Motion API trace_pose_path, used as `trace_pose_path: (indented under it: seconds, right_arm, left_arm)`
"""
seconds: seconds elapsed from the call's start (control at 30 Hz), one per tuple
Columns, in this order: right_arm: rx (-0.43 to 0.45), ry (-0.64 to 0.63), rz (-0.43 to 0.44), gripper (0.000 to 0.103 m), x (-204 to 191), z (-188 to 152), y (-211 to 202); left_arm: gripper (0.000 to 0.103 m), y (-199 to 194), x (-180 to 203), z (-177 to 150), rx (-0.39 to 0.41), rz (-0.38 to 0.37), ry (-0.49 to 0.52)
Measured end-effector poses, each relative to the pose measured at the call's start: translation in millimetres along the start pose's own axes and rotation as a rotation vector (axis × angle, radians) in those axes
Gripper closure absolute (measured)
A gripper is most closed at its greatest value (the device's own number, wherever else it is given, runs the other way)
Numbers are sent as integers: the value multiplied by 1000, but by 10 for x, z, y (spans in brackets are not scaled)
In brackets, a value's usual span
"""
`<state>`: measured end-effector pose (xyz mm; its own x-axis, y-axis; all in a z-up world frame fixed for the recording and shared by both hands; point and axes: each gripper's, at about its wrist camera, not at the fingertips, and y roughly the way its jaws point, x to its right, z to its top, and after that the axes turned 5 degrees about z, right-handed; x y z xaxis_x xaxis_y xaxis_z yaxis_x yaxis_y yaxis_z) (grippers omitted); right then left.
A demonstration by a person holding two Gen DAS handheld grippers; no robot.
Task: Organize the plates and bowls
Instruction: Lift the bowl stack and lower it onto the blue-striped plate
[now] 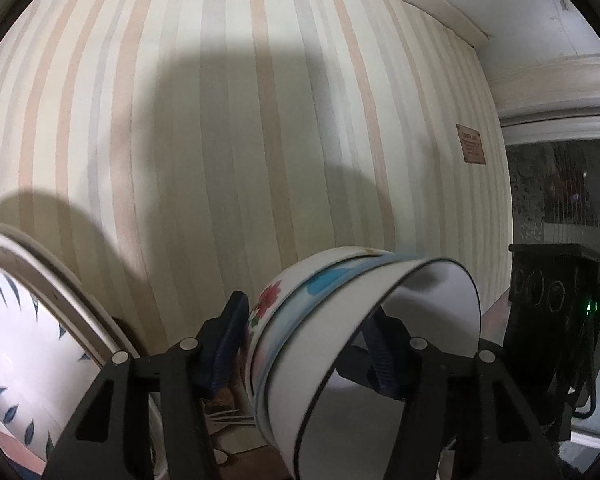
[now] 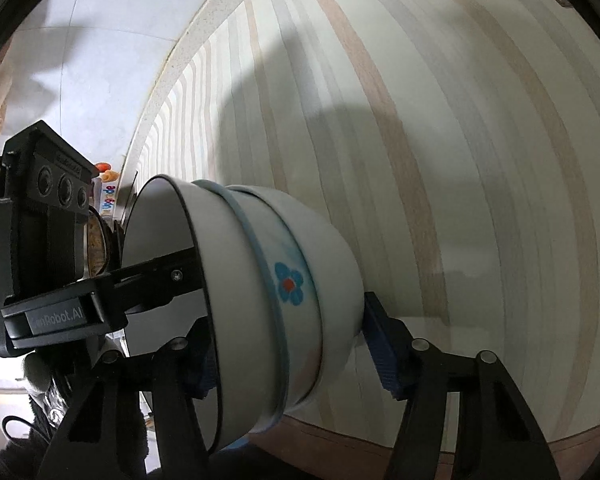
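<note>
Between both tools, nested on edge: stack of bowls (image 1: 340, 344), hard against the striped wall (image 1: 260, 128).
Clamped across the stack by left tool (image 1: 304, 348), one pad inside the front bowl, one behind; gripped likewise by right tool (image 2: 292, 356). Leaf-print plate (image 1: 16, 340) leaning at left.

Striped wall (image 1: 260, 140) close behind bowls (image 1: 340, 320)

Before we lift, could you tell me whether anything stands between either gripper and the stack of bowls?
Nothing visible does; the stack of bowls sits directly between the jaws of the left gripper and right gripper.
</note>
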<state>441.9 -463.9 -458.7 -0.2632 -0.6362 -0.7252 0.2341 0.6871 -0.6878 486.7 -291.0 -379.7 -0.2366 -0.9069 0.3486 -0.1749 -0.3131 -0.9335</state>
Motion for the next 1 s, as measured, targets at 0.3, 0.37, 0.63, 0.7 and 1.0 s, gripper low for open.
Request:
trace_pose_path:
  seconds: [0.3, 0.37, 0.63, 0.7, 1.0]
  right_arm:
    - [-30, 47, 27, 39, -60, 85, 93]
    - [-34, 36, 22, 39, -117, 92, 87]
    - [-67, 9, 34, 39, -553, 125, 109]
    - [-81, 1, 40, 39, -675, 136, 136]
    - [-151, -80, 60, 39, -1248, 155, 474]
  left_arm:
    - [49, -129, -26, -49, -10, 34, -39]
    - [49, -185, -49, -65, -12, 28, -49]
    - [49, -538, -153, -115, -3, 31, -66]
    - [49, -624, -222, -132, 3, 30, -76]
    - [49, -999, -722, -250, 61, 43, -163]
